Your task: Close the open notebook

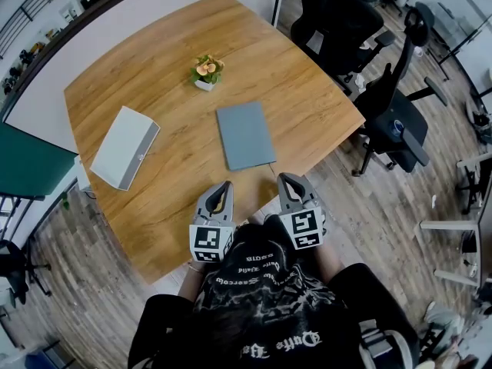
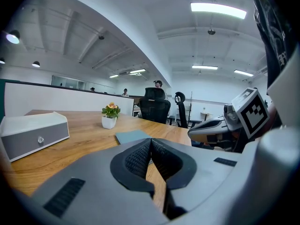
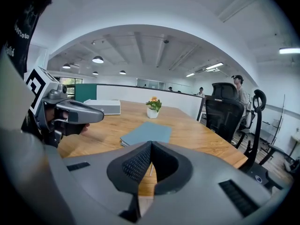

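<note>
A grey-blue notebook [image 1: 245, 134] lies flat and closed on the wooden table [image 1: 161, 52], near its front edge; it shows as well in the left gripper view [image 2: 132, 136] and the right gripper view [image 3: 146, 132]. My left gripper [image 1: 224, 186] hovers over the table's front edge, short of the notebook and to its left, shut with nothing in it. My right gripper [image 1: 288, 179] is level with it, just right of the notebook's near corner, also shut and empty. The tips meet in each gripper view, left gripper [image 2: 150, 142] and right gripper [image 3: 151, 144].
A white box [image 1: 124, 147] lies at the table's left. A small potted plant [image 1: 206, 71] stands behind the notebook. Black office chairs [image 1: 388, 98] crowd the floor to the right. A white partition [image 1: 46, 91] borders the table's far left side.
</note>
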Motion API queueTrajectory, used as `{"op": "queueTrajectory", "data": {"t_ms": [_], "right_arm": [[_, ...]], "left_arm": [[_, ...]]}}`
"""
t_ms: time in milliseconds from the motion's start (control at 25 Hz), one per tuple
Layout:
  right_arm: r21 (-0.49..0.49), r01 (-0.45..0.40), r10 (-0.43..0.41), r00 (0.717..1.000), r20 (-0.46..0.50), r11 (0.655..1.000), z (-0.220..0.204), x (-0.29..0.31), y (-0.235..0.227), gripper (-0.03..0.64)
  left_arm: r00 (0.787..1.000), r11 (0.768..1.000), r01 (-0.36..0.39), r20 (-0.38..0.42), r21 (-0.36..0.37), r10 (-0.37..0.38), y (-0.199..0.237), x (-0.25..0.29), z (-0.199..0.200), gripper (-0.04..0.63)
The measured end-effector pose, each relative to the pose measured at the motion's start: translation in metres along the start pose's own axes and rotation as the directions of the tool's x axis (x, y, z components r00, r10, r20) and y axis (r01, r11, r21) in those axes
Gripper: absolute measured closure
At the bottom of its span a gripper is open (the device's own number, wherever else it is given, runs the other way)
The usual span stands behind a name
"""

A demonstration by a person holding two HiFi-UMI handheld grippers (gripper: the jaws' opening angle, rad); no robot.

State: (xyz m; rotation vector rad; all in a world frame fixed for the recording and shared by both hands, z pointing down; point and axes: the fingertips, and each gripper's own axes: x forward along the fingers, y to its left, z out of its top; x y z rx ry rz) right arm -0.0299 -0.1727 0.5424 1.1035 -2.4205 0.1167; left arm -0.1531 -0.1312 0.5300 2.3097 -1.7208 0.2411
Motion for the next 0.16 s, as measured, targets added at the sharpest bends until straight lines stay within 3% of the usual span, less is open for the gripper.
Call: {"op": "queueTrajectory", "data": {"t_ms": [160], "right_arm": [[0.0, 0.014, -0.014, 1.0, 0.011, 1.0, 0.0035, -0.0036, 0.0001, 0.611]], "left_arm": [[1.0, 1.0, 0.008, 0.007, 0.01, -0.008, -0.0016, -0.0025, 0.0015, 0.572]]}}
